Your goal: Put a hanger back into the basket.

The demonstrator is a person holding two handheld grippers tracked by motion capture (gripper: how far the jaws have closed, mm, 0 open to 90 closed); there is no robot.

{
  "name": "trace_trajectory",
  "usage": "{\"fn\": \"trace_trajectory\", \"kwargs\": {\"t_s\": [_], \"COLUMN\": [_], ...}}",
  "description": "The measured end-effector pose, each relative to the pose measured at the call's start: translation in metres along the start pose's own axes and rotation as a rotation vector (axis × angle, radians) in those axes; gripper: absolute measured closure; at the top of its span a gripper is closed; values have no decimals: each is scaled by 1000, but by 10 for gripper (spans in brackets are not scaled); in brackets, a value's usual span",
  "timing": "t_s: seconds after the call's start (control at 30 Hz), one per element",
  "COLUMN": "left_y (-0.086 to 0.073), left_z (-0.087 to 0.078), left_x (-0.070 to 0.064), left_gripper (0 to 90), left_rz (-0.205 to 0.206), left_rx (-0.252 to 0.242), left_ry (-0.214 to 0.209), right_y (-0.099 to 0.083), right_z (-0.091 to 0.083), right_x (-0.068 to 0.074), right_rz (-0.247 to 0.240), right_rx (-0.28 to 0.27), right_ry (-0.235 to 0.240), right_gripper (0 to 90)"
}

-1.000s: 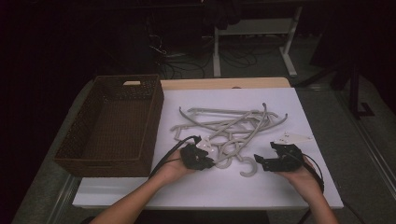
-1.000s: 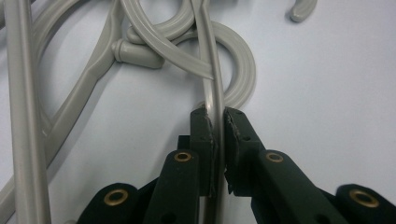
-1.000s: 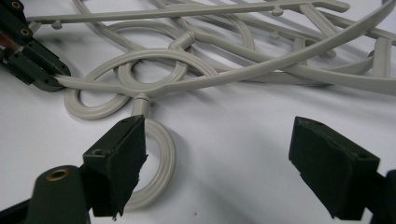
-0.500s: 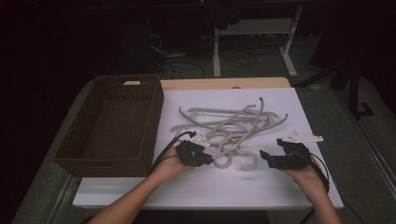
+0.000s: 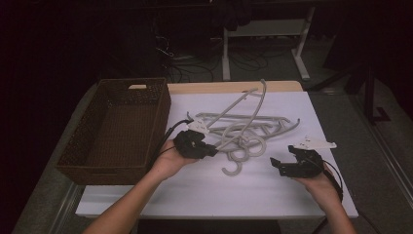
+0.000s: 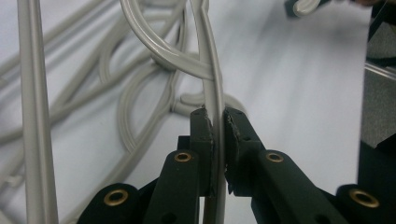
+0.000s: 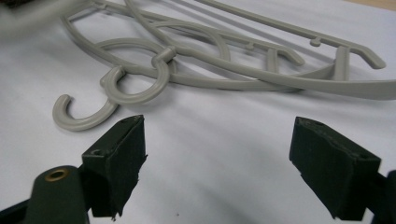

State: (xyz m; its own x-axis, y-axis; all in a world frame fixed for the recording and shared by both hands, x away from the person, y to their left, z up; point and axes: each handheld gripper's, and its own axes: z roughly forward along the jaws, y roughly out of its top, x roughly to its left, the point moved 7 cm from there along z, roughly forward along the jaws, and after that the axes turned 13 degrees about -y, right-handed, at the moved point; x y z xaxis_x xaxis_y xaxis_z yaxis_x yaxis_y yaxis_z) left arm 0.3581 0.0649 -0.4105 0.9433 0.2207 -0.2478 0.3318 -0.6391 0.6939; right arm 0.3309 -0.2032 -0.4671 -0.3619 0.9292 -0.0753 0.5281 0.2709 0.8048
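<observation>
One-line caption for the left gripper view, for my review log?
Left gripper shut on a grey hanger, above more hangers on the white table.

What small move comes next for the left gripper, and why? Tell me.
Probably keep lifting and swing left toward the wicker basket. The left gripper is shut on a grey hanger tilted up off the pile of hangers, while the right gripper hangs open beside it.

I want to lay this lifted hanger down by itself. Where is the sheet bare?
Bare white sheet runs along the near edge, between the left tool and right tool, and toward the far right corner. The wicker basket is empty. The middle is crowded with the tangled hanger pile.
</observation>
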Motion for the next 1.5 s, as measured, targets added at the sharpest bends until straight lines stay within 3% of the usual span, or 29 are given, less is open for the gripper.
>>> {"fn": "trace_trajectory", "kwargs": {"t_s": [0.33, 0.6, 0.93, 1.1, 1.37, 1.5], "left_y": [34, 32, -8, -34, -82, -99], "left_z": [-51, -106, -168, -190, -209, -214], "left_x": [-5, 3, 24, 35, 54, 61], "left_gripper": [831, 831, 830, 830, 830, 830], "left_rz": [43, 40, -16, -47, -118, -138], "left_rx": [-5, -17, -39, -26, -34, -21], "left_ry": [27, 75, 141, 168, 173, 175], "right_y": [-1, -1, -2, -3, -3, -4], "right_z": [1, 3, 5, 8, 10, 10], "right_x": [3, 5, 10, 16, 18, 18], "right_rz": [-13, -18, -40, -55, -63, -65], "right_rx": [3, 8, 8, 24, 29, 32], "right_ry": [10, 14, 36, 54, 58, 55], "right_gripper": [174, 171, 129, 39, 0, 0]}}
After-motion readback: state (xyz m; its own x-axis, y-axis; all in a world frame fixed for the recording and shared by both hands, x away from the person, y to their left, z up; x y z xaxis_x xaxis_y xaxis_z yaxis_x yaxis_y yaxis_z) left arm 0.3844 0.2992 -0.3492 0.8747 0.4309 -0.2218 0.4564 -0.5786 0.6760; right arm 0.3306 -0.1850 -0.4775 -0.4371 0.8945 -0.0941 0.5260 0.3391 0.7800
